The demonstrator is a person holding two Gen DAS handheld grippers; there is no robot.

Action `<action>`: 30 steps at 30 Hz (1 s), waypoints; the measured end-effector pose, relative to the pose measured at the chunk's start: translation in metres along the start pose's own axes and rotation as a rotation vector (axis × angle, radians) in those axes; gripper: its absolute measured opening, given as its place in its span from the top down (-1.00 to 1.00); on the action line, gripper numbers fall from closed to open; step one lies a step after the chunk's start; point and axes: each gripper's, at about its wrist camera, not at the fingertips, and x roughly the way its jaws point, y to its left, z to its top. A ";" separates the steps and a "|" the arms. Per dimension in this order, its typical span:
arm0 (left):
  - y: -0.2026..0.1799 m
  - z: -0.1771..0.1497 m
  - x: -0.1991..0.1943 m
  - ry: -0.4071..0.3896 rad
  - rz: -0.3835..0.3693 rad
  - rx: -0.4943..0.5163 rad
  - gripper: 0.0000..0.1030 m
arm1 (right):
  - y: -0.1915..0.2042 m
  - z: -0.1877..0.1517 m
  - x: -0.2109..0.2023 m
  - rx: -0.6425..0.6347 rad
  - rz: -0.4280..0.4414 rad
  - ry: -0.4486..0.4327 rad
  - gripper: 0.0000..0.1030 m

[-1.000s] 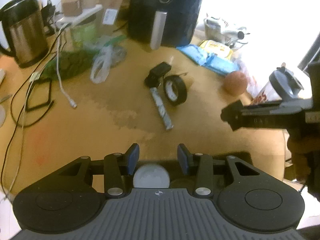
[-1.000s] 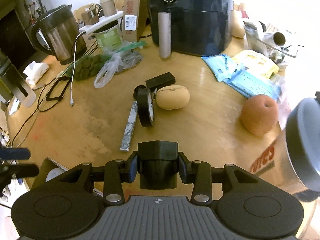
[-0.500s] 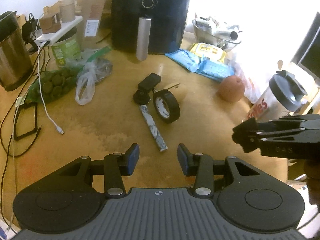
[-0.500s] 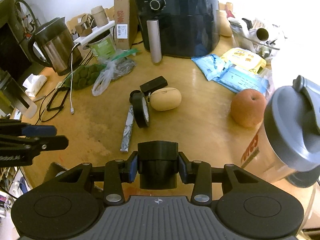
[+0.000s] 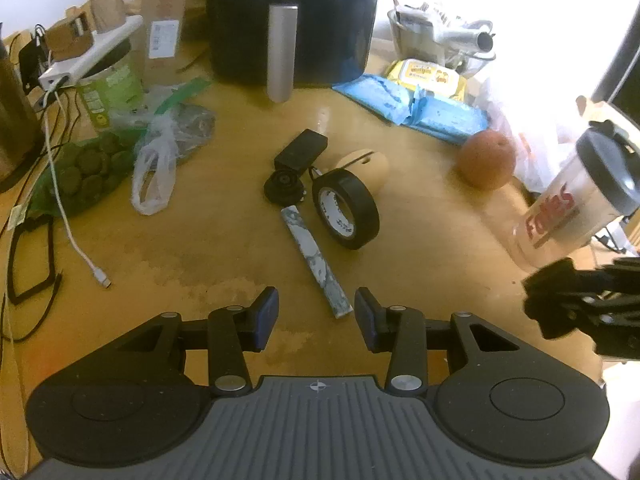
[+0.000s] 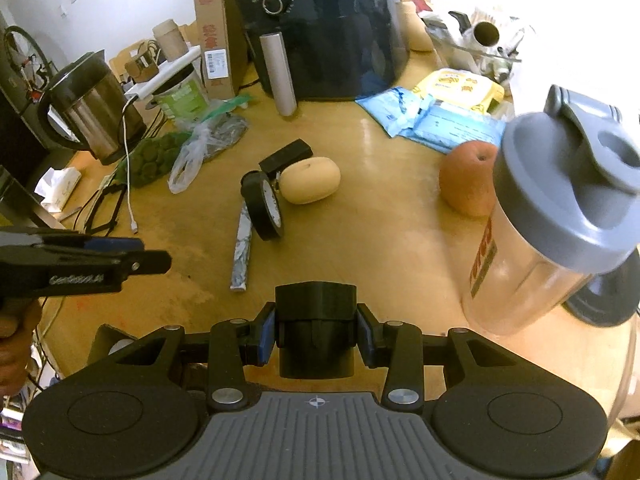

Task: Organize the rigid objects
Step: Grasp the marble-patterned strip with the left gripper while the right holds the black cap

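Note:
My left gripper (image 5: 316,316) is open and empty, hovering over the wooden table (image 5: 208,248) just short of a marbled grey stick (image 5: 316,260). Beyond it lie a black tape roll (image 5: 346,214) standing on edge, a small black round part (image 5: 284,188), a black rectangular block (image 5: 301,150) and a beige oval object (image 5: 366,164). My right gripper (image 6: 316,330) is shut on a black cylindrical part (image 6: 315,328), held above the table's near edge. The same cluster shows in the right wrist view: tape roll (image 6: 264,204), stick (image 6: 242,252), beige oval (image 6: 310,180).
A black air fryer (image 6: 320,28) stands at the back, a kettle (image 6: 88,108) at the left with cables (image 5: 68,216) and bagged goods (image 5: 88,168). An orange-red fruit (image 6: 466,188) and a grey-lidded shaker bottle (image 6: 556,232) stand at the right. Blue packets (image 5: 412,104) lie behind.
Both grippers have moved forward and to the right over the table. The left stays open, the right stays shut on the black part. The white round object under the left gripper has left the view.

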 end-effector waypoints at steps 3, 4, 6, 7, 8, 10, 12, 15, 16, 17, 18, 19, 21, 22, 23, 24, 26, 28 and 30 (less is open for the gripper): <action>-0.001 0.006 0.011 0.006 0.001 0.015 0.20 | -0.002 -0.003 -0.001 0.013 -0.008 0.004 0.16; -0.001 0.009 0.015 0.009 0.004 0.021 0.20 | -0.003 -0.004 -0.002 0.017 -0.012 0.005 0.16; -0.003 0.012 0.022 0.013 0.010 0.033 0.20 | -0.005 -0.005 -0.003 0.024 -0.018 0.006 0.16; -0.003 0.014 0.026 0.013 0.012 0.038 0.20 | -0.006 -0.005 -0.003 0.028 -0.021 0.007 0.16; -0.004 0.016 0.030 0.014 0.014 0.042 0.20 | -0.007 -0.006 -0.003 0.030 -0.024 0.008 0.16; -0.004 0.020 0.039 0.025 0.018 0.049 0.20 | -0.008 -0.007 -0.004 0.035 -0.030 0.009 0.16; -0.005 0.023 0.047 0.040 0.028 0.055 0.20 | -0.009 -0.007 -0.004 0.040 -0.037 0.010 0.16; -0.005 0.028 0.060 0.056 0.032 0.056 0.20 | -0.009 -0.005 -0.006 0.039 -0.049 0.005 0.16; -0.005 0.030 0.064 0.058 0.029 0.058 0.20 | -0.008 -0.005 -0.007 0.036 -0.052 0.001 0.16; -0.005 0.031 0.068 0.063 0.032 0.063 0.20 | -0.007 -0.004 -0.008 0.035 -0.055 -0.002 0.16; -0.006 0.032 0.073 0.069 0.039 0.069 0.20 | -0.006 -0.004 -0.009 0.035 -0.059 -0.007 0.16; -0.005 0.032 0.077 0.076 0.046 0.074 0.20 | -0.006 -0.004 -0.010 0.037 -0.061 -0.011 0.16; -0.004 0.033 0.085 0.094 0.051 0.077 0.20 | -0.006 -0.003 -0.011 0.047 -0.061 -0.019 0.16; -0.003 0.034 0.088 0.100 0.047 0.078 0.20 | -0.006 -0.003 -0.012 0.052 -0.061 -0.024 0.16; -0.003 0.035 0.091 0.103 0.045 0.081 0.20 | -0.006 -0.003 -0.013 0.053 -0.062 -0.029 0.16; -0.002 0.035 0.093 0.103 0.047 0.086 0.20 | -0.006 -0.003 -0.015 0.055 -0.063 -0.034 0.16; -0.002 0.035 0.097 0.104 0.052 0.092 0.20 | -0.008 -0.003 -0.017 0.061 -0.070 -0.044 0.16; 0.000 0.036 0.102 0.117 0.053 0.088 0.21 | -0.011 -0.004 -0.021 0.076 -0.079 -0.056 0.16; 0.000 0.036 0.105 0.120 0.055 0.088 0.24 | -0.014 -0.006 -0.023 0.093 -0.085 -0.063 0.16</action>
